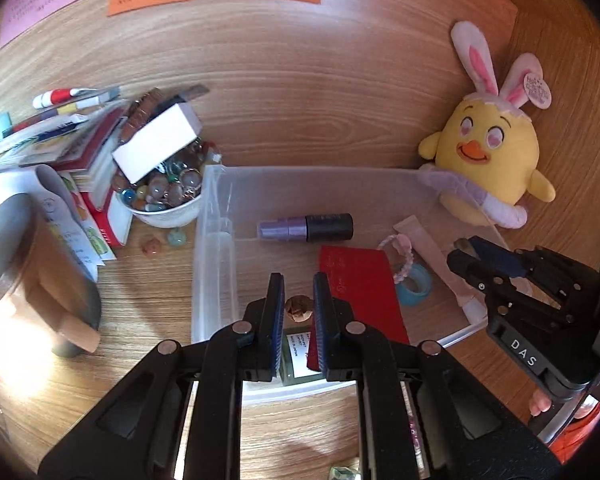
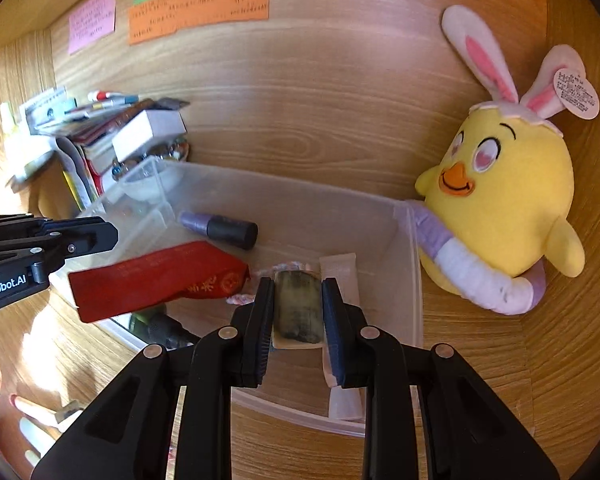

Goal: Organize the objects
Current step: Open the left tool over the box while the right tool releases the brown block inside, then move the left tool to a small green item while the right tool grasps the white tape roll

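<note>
You are putting things into the clear box. Your left tongs pinch a small corked bottle. Your right tongs squeeze a dark stone block. Both hang over the box. Next, lower and let go. The red envelope and purple tube lie just ahead.
</note>
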